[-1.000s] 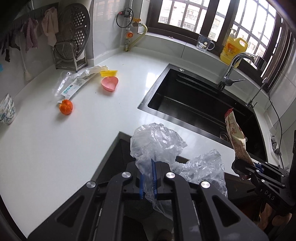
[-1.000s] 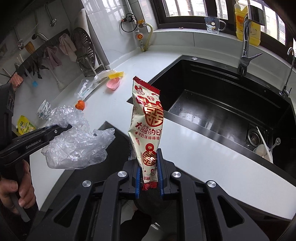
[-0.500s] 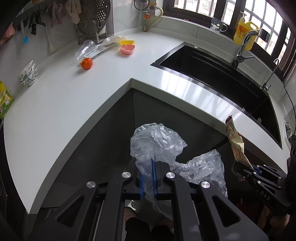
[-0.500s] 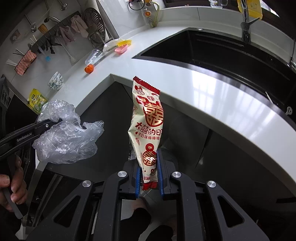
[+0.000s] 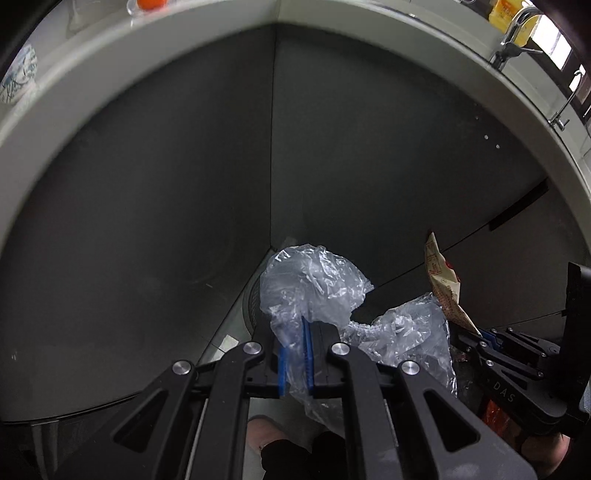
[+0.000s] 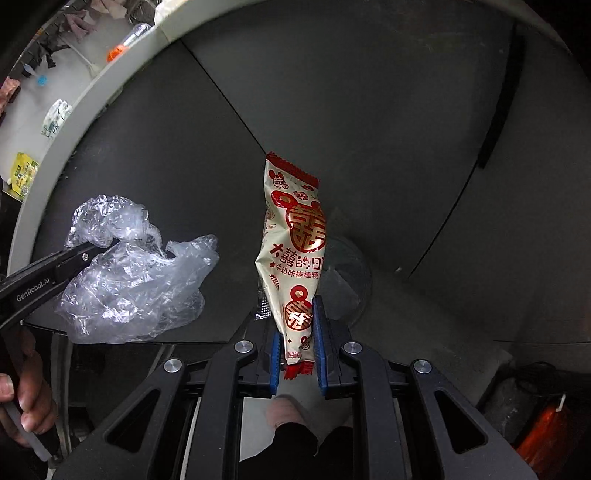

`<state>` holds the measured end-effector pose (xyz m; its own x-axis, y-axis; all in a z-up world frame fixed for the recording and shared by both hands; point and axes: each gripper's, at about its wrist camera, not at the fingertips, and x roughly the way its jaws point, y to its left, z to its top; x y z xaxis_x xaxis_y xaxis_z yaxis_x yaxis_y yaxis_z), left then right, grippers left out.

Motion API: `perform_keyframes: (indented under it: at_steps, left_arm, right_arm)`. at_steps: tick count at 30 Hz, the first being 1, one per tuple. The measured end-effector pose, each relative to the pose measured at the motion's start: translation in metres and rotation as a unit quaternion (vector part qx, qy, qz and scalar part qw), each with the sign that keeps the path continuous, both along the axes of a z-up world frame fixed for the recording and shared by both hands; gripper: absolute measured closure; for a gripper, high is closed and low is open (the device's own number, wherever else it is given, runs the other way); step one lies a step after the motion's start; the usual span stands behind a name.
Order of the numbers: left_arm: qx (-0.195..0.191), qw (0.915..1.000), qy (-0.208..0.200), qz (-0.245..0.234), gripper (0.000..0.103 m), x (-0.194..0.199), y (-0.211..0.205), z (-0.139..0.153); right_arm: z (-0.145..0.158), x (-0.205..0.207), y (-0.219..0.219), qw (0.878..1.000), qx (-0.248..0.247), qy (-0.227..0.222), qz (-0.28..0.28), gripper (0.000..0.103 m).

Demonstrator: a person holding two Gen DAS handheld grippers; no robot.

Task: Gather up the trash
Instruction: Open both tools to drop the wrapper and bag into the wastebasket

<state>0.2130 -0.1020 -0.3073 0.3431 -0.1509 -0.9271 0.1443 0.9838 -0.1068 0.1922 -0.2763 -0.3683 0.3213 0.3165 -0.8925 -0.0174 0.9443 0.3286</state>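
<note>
My left gripper (image 5: pixel 295 354) is shut on a crumpled clear plastic bag (image 5: pixel 314 288) that bulges out beyond its blue pads. The right gripper (image 6: pixel 297 347) is shut on the lower end of a cream and red snack wrapper (image 6: pixel 295 240), which stands upright. In the right wrist view the left gripper (image 6: pixel 85 254) comes in from the left with the plastic bag (image 6: pixel 136 273). In the left wrist view the right gripper (image 5: pixel 480 339) sits at the right with the wrapper (image 5: pixel 443 288). Both point steeply down in front of the grey cabinet corner. A round container (image 6: pixel 347 273) shows dimly below, partly hidden behind the wrapper.
Grey cabinet doors (image 5: pixel 166 184) fill both views, meeting at an inner corner. The white counter edge (image 5: pixel 110 48) curves overhead, with an orange fruit (image 5: pixel 149 3) and a bowl (image 5: pixel 18 74) on it. A hand (image 6: pixel 22 398) holds the left gripper. An orange object (image 6: pixel 543 435) lies low at the right.
Both grippers have dropped from above the counter to below its edge, in front of the cabinet doors. Each still holds its piece of trash.
</note>
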Motion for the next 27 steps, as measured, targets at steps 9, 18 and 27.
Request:
perform_keyframes:
  at_steps: [9, 18, 27]
  left_arm:
    - [0.016, 0.9989, 0.037, -0.024, 0.095, 0.022, 0.004, -0.157]
    - [0.028, 0.9980, 0.056, -0.010, 0.095, 0.038, 0.002, -0.268]
    - [0.041, 0.9979, 0.049, -0.014, 0.084, 0.052, -0.012, -0.293]
  right_arm:
    - [-0.163, 0.043, 0.018, 0.998, 0.020, 0.052, -0.023, 0.088]
    - [-0.272, 0.081, 0.024, 0.997, 0.014, 0.075, -0.020, 0.087]
    - [-0.309, 0.091, 0.029, 0.995, 0.014, 0.092, -0.025, 0.070]
